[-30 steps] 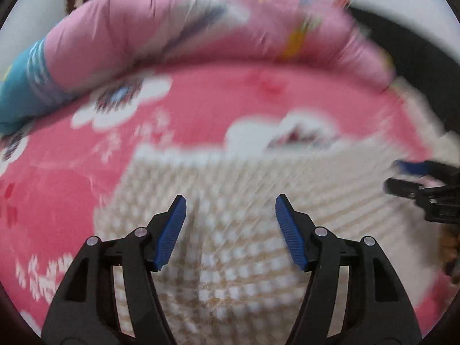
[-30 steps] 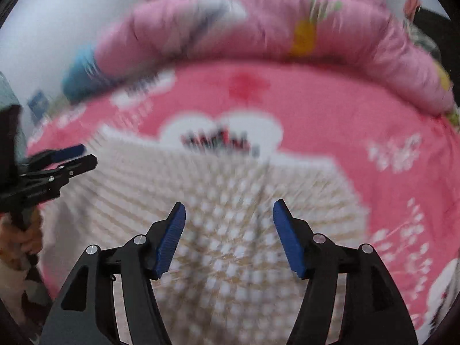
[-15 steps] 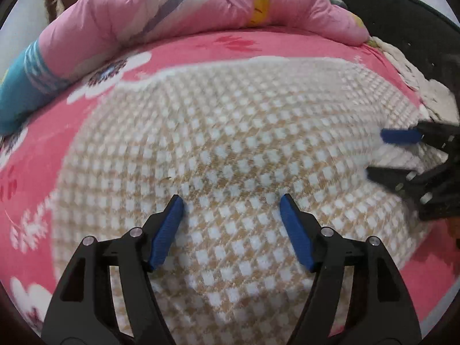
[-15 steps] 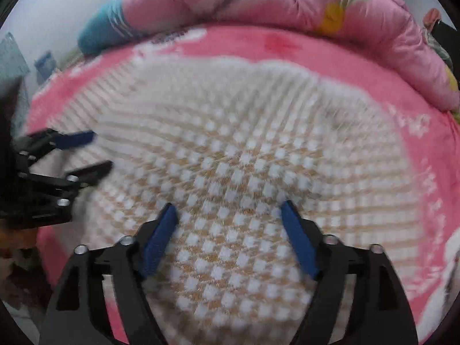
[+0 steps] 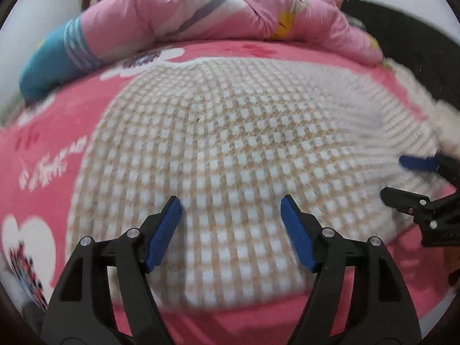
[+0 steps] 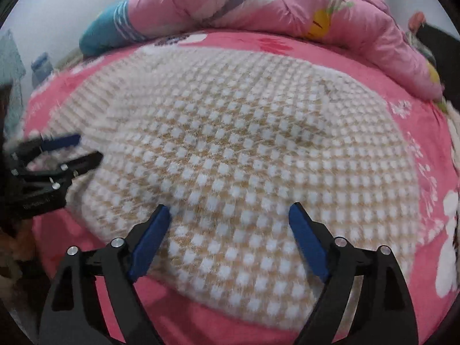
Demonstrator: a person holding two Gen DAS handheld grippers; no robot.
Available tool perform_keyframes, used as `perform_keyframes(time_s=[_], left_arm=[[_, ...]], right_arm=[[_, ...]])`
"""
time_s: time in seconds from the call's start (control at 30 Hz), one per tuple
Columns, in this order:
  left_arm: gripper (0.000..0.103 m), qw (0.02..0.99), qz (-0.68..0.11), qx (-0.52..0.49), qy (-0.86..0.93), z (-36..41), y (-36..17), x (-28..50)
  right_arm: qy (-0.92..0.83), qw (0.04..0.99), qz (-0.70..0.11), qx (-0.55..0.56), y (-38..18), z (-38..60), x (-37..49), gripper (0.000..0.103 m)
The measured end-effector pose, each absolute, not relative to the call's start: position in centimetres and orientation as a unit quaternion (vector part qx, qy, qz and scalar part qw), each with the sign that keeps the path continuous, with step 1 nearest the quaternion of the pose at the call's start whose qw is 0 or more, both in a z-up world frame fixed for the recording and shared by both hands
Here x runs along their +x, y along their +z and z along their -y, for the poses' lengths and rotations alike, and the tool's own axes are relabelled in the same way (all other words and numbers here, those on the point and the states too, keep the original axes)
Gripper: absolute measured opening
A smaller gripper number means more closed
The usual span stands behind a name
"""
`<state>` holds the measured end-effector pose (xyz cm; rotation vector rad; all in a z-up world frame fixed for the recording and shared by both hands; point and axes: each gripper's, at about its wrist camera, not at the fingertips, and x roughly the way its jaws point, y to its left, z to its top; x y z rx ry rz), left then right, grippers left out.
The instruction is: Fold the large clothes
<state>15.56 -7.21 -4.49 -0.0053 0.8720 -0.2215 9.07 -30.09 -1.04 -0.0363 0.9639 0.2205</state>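
1. A fluffy beige-and-white checked garment (image 5: 230, 149) is lying spread flat across the middle of a bed covered in a bright pink floral sheet (image 5: 57, 120), its near edge running just short of the bed's near side.

2. The left gripper (image 5: 231, 218), black-framed with blue pads, is hovering over the near-left part of the garment, its jaws standing wide apart and gripping nothing.

3. The right gripper (image 6: 230, 224), of the same make, is hanging over the near-right part of the cloth (image 6: 230, 143), its jaws likewise spread wide with only fabric showing between them.

4. Each gripper is appearing at the edge of the other's view: the right one (image 5: 402, 178) at the far right of the left camera, the left one (image 6: 83, 149) at the far left of the right camera, both over the garment's outer edges.

5. A rolled pink quilt printed with grey and yellow shapes (image 5: 215, 8) is lying along the far side of the bed, beyond the garment and apart from it.

6. A blue striped cushion end (image 5: 54, 57) is sitting at the far left, touching the quilt.

7. Parts of both views are blurring, softening the garment's right edge.
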Motion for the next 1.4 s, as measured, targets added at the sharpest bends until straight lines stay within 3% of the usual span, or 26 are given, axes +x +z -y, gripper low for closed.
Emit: perform_keyframes(time_s=[0.07, 0.13, 0.27, 0.43, 0.7, 0.97, 1.4], left_arm=[[0.069, 0.912, -0.399, -0.017, -0.094, 5.6, -3.4, 13.2], [0.076, 0.915, -0.397, -0.021, -0.062, 3.6, -3.9, 12.2], [0.076, 0.902, -0.418, -0.081, -0.064, 0.9, -6.6, 12.7], [0.081, 0.903, -0.415, -0.094, -0.059, 1.7, -4.4, 11.3], [0.093, 0.917, -0.386, -0.081, -0.053, 4.5, 0.2, 5.5], [0.095, 0.929, -0.369, -0.02, -0.016, 7.2, 2.0, 3.3], [0.095, 0.913, -0.406, 0.009, 0.039, 8.4, 0.5, 2.7]], right_arm=[[0.085, 0.899, -0.43, -0.01, 0.8, 32.1, 6.5, 0.083], [0.037, 0.908, -0.416, -0.017, 0.8, 34.1, 5.2, 0.083], [0.047, 0.875, -0.475, 0.085, -4.5, 38.4, 6.0, 0.083], [0.068, 0.888, -0.442, 0.111, -0.3, 38.4, 3.8, 0.083], [0.078, 0.924, -0.372, 0.042, 3.9, 33.1, -1.0, 0.097], [0.02, 0.95, -0.31, -0.04, 6.2, 30.1, -3.7, 0.097], [0.017, 0.929, -0.371, -0.006, 3.2, 29.6, -4.6, 0.097]])
